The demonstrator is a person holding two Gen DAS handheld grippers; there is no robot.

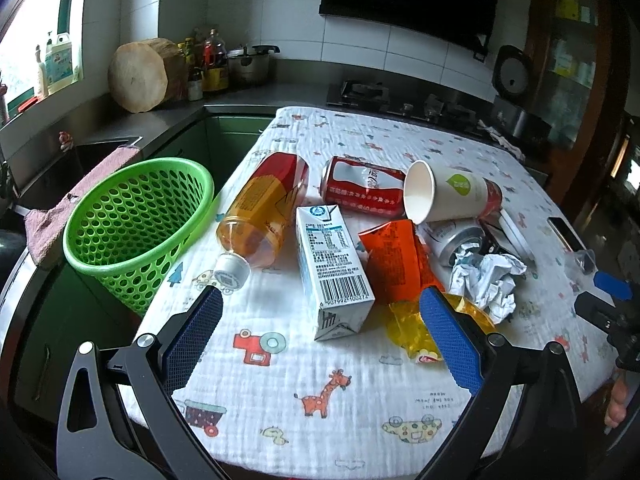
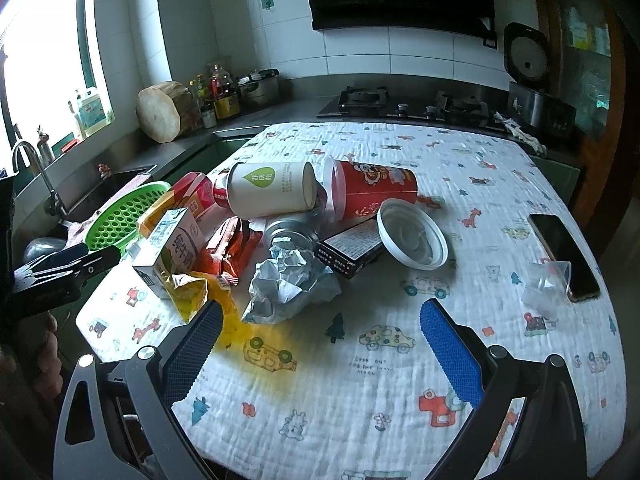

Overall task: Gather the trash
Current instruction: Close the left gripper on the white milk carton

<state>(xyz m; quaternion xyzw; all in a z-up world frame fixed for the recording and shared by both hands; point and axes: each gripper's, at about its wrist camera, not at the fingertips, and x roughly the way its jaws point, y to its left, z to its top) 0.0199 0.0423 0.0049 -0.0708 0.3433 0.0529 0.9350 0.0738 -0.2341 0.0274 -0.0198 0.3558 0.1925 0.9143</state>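
Where left view hides it, phone (image 2: 562,254) shows right — both tongs (image 1: 320,330) (image 2: 320,330) agape, empty.

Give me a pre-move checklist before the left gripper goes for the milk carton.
1. Left gripper open wide, nothing held: ok.
2. Milk carton lies in line ahead of the jaws, top unobstructed: ok.
3. Neighbours clear of the carton: not ok, the orange wrapper and tea bottle sit close on either side.
4. Green basket upright, mouth open: ok.
5. Right gripper open and out of the path: ok.
6. Carton empty or full: cannot tell.
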